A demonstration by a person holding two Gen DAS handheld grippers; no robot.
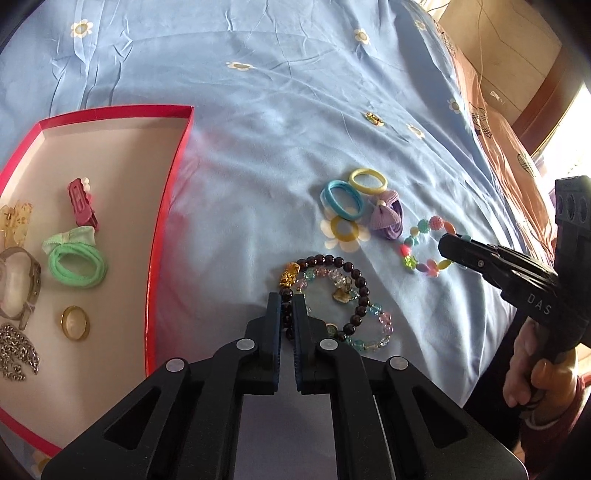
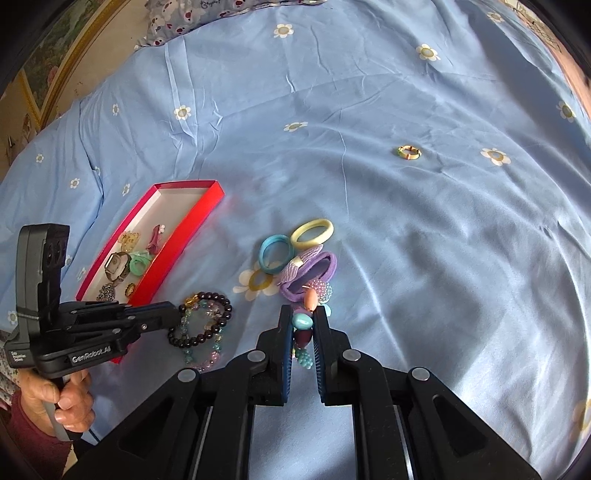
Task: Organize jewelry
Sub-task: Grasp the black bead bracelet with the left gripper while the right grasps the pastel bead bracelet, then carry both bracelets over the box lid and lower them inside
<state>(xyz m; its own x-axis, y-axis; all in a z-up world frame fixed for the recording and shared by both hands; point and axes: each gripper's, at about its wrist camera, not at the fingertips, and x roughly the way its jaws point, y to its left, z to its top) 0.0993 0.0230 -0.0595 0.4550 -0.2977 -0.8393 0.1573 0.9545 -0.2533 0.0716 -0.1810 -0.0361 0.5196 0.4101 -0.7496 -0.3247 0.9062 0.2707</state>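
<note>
My left gripper [image 1: 287,301] is shut on the dark bead bracelet [image 1: 352,288], which lies on the blue sheet tangled with a pastel crystal bracelet [image 1: 376,334]. My right gripper [image 2: 303,314] is shut on the colourful bead bracelet [image 2: 303,322]; that bracelet also shows in the left wrist view [image 1: 424,236]. A red box [image 1: 162,221] at the left holds a green hair tie [image 1: 75,260], a pink clip [image 1: 82,203], a gold ring [image 1: 75,322], a watch [image 1: 16,284] and a chain [image 1: 16,350].
Blue [image 1: 341,197] and yellow [image 1: 367,181] hair ties and a purple bow tie [image 1: 386,214] lie beside the bracelets. A small ring [image 2: 409,152] lies alone farther out on the sheet. A pillow [image 2: 207,14] is at the bed's far edge.
</note>
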